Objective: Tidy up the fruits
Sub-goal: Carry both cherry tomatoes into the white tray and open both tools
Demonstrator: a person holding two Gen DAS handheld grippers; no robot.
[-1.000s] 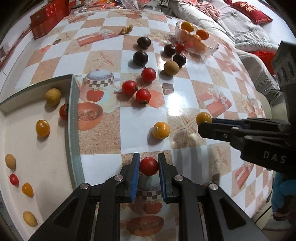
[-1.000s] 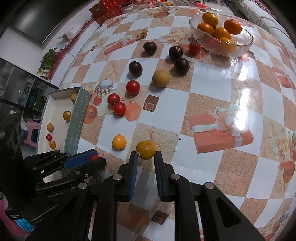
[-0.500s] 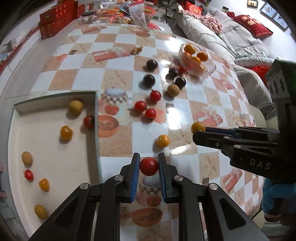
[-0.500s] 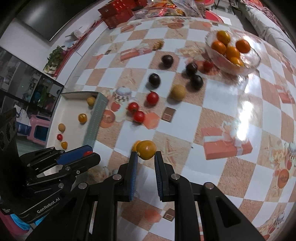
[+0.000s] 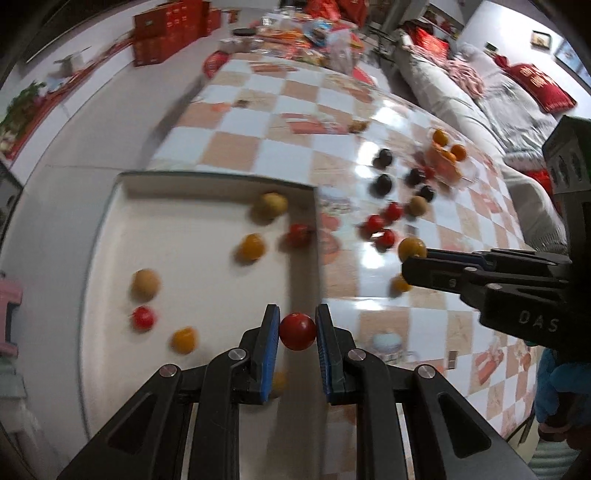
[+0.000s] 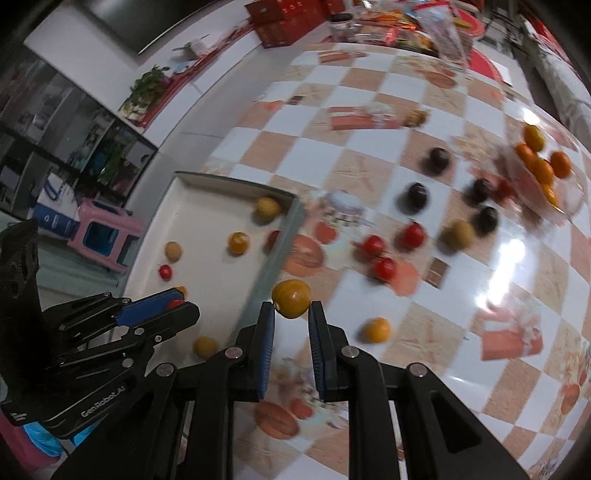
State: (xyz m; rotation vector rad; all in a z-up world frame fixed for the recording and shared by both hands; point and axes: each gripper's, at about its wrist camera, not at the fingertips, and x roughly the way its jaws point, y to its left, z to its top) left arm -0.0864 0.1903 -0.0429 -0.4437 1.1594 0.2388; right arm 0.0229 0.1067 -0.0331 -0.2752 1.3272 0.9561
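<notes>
My left gripper [image 5: 297,321] is shut on a red cherry tomato [image 5: 297,331] and holds it in the air above the right edge of the white tray [image 5: 207,266]. My right gripper [image 6: 291,308] is shut on a yellow-orange fruit [image 6: 291,293], held above the table just right of the tray's wall [image 6: 273,254]. That fruit [image 5: 412,248] also shows at the right gripper's tip in the left wrist view. Several small red, orange and tan fruits lie in the tray. Loose red tomatoes [image 6: 384,267], dark plums [image 6: 417,195] and an orange fruit [image 6: 376,329] lie on the checkered table.
A glass bowl of oranges [image 6: 543,166] stands at the far right of the table. Red boxes [image 5: 166,33] and packets crowd the far end. A sofa [image 5: 498,110] runs along the right side. A pink stool [image 6: 107,232] stands on the floor left of the tray.
Both grippers have lifted and swung left toward the tray, each with its fruit still held. The left gripper now hangs over the tray's right edge.
</notes>
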